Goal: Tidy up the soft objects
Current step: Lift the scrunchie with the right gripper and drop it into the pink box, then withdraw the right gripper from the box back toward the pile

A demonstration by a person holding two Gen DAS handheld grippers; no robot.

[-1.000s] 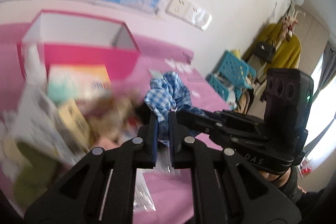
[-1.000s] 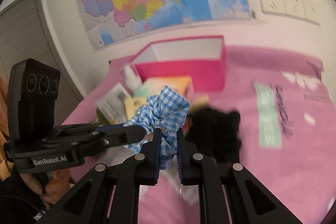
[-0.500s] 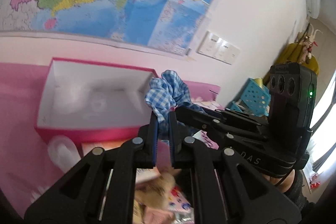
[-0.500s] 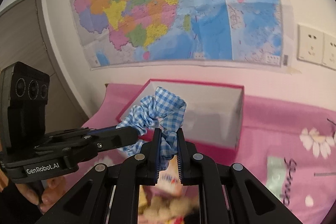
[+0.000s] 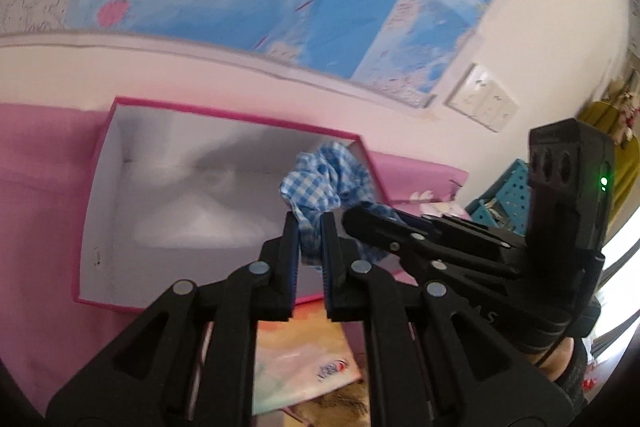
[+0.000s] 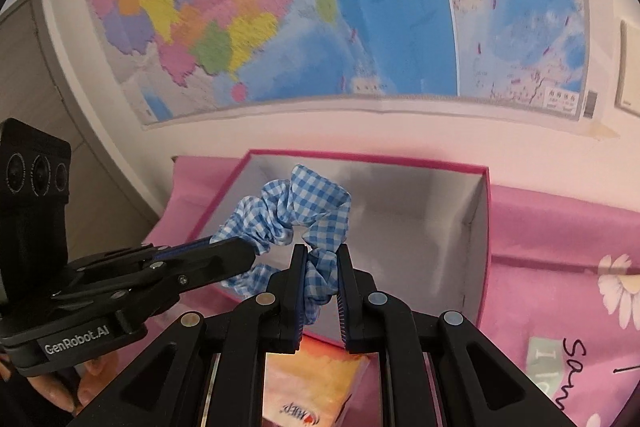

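Note:
A blue-and-white checked scrunchie hangs stretched between both grippers above the open pink box, whose white inside looks bare. My right gripper is shut on the scrunchie's lower right fold. My left gripper comes in from the left and pinches the other side. In the left wrist view, my left gripper is shut on the scrunchie over the right end of the box, and my right gripper reaches in from the right.
An orange-yellow packet lies just in front of the box on the pink flowered cloth. A large map covers the wall behind. Wall sockets and a teal basket are off to the right.
Both grippers carried the scrunchie away from the pile of clutter toward the wall. The pink box has grown in view and now lies right under the scrunchie.

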